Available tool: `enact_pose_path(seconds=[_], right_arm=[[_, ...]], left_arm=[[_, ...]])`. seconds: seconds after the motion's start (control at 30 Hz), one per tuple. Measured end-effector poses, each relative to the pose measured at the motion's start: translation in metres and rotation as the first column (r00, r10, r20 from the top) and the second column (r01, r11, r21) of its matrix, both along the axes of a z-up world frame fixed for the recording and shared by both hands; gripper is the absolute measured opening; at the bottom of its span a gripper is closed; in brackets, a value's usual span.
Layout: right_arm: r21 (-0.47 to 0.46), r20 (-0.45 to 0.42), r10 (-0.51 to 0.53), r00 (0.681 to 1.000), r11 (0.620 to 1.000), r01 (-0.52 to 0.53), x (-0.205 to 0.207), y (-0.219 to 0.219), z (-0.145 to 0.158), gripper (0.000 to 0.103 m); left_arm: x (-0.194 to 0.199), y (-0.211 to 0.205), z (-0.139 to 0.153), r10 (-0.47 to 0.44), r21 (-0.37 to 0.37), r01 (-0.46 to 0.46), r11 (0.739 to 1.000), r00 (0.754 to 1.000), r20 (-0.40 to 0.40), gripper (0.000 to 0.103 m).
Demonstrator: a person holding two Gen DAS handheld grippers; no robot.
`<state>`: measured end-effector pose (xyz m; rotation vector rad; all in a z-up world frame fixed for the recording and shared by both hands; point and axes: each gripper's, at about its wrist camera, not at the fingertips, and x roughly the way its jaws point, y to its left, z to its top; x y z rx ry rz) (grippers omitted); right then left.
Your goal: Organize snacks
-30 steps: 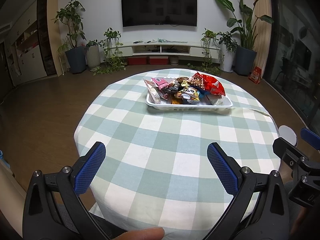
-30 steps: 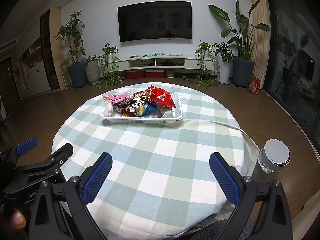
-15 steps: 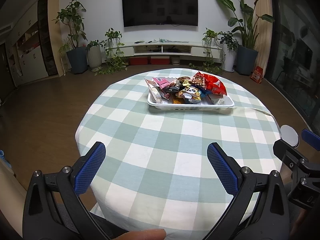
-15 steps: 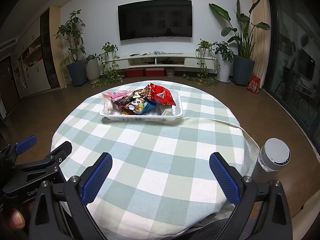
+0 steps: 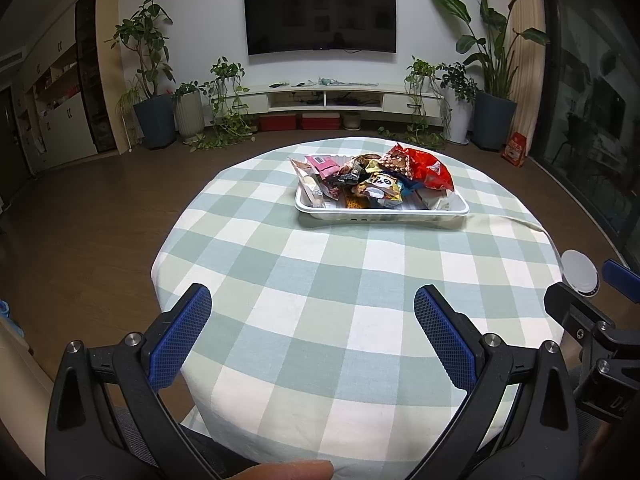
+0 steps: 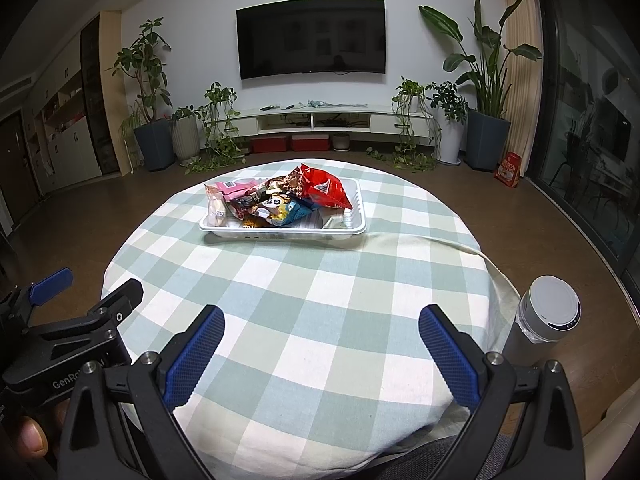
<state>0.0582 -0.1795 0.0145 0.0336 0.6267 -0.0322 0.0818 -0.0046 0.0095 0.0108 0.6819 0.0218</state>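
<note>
A white tray (image 5: 382, 213) sits on the far half of the round table (image 5: 360, 300), which wears a green and white checked cloth. The snacks (image 5: 374, 180) are heaped inside the tray, a red bag (image 6: 323, 191) on top toward its right end and a pink packet (image 6: 234, 187) at its left end. Well short of the tray, over the table's near edge, the left gripper (image 5: 312, 320) and the right gripper (image 6: 320, 340) both hang with blue pads spread wide, holding nothing. A grey lidded bottle (image 6: 550, 312) stands off the table's right edge, far from the tray.
</note>
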Motion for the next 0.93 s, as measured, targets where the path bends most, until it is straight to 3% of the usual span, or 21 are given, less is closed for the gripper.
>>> enact_pose_path(seconds=[0.57,0.93], right_arm=[[0.002,-0.008,0.005,1.0,1.0,-0.005,-0.006,-0.003,-0.001,0.1],[0.01,-0.035,0.014,0.999,1.0,-0.013,-0.04,-0.014,-0.01,0.1]], left_arm=[[0.006,0.002,0.003,-0.007,0.006,0.007,1.0,1.0,0.005,0.103],[0.003,-0.009,0.006,0.002,0.05,-0.005,0.999,0.999,0.05,0.103]])
